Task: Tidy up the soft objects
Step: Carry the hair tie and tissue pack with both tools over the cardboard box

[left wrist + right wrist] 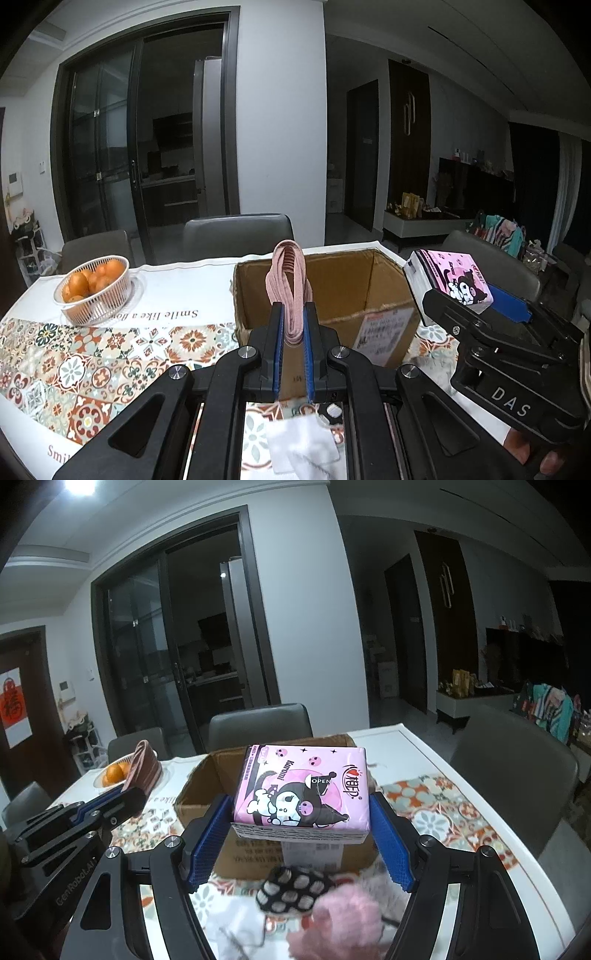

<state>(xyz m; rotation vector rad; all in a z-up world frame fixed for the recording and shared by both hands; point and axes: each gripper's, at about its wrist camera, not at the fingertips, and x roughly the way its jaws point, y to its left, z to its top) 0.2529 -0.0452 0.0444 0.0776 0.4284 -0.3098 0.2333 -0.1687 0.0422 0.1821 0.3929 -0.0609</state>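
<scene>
My left gripper [293, 314] is shut on a bundle of pink flat cord [288, 280], held upright just before the open cardboard box [384, 280]. It also shows in the right wrist view [142, 766]. My right gripper [301, 812] is shut on a pink tissue pack [303, 790] with a cartoon print, held above the box's [203, 779] near edge. The pack also shows in the left wrist view [450, 280], at the box's right side. A black and white soft item [291, 888] and a pink fluffy item [343, 923] lie on the table below my right gripper.
A white basket of oranges [94, 291] stands on the patterned table runner [74, 365] at the left. Grey chairs [236, 232] stand behind the table. A white cloth piece [299, 443] lies under my left gripper.
</scene>
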